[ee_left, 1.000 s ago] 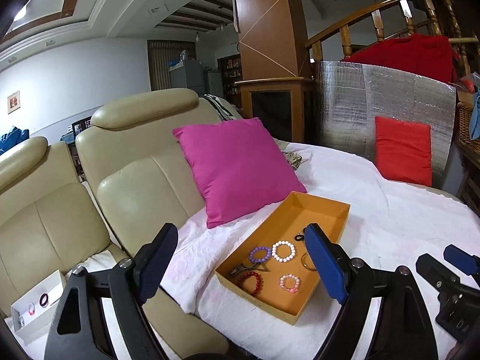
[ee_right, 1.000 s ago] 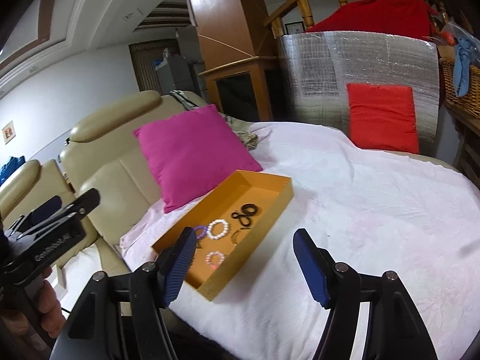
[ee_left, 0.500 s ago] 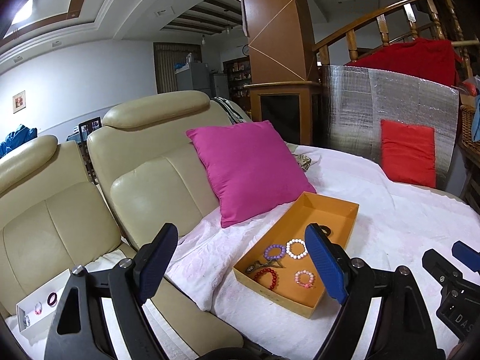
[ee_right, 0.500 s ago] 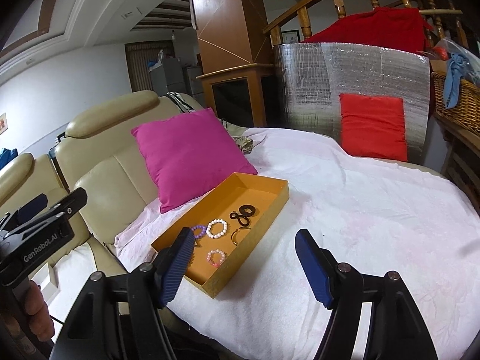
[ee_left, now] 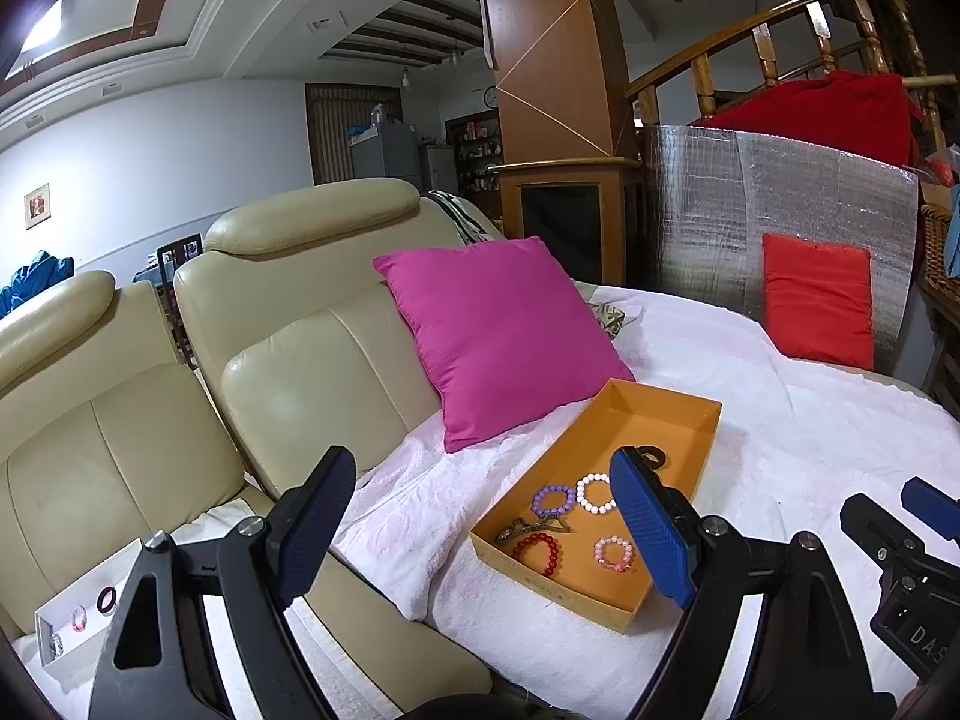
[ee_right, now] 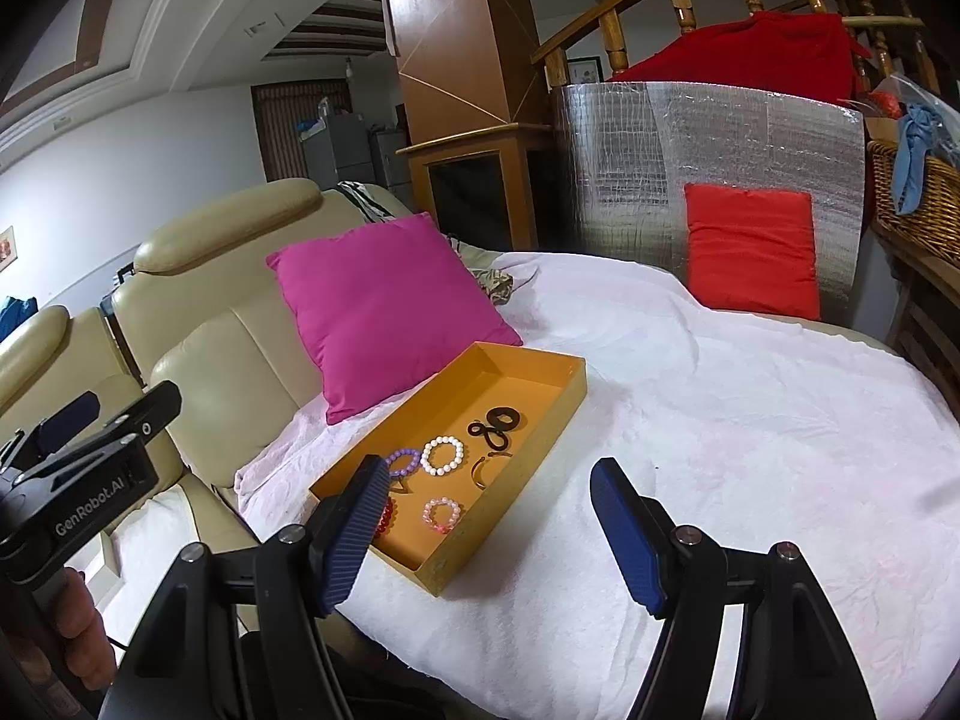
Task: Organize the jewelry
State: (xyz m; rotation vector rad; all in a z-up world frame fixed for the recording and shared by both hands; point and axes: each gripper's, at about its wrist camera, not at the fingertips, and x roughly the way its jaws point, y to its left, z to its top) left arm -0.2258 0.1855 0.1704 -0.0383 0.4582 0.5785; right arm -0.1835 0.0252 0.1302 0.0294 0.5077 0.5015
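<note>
Orange tray [ee_right: 558, 387] sits on white-covered bed, just beside pink cushion [ee_right: 384, 306]. Inside tray: white bead bracelet [ee_right: 442, 455], purple, pink, red ones, black hair ties [ee_right: 495, 427]. Left tool [ee_left: 480, 534] and right tool [ee_right: 480, 531] both spread wide, nothing held, short of tray. Bracelets prob. light, stretchy, rolling; pinch across bead string, not the centre hole.

Light: dim, glare off recessed ceiling panel [ee_left: 45, 30]
Focus: sharp
Edges: fisheye-curved, black corners
Shadows: soft

tray [ee_right: 543, 414] on sheet [ee_right: 750, 420] | bracelets [ee_right: 442, 455] in tray (near end) | pillow [ee_right: 384, 306] behind tray
</note>
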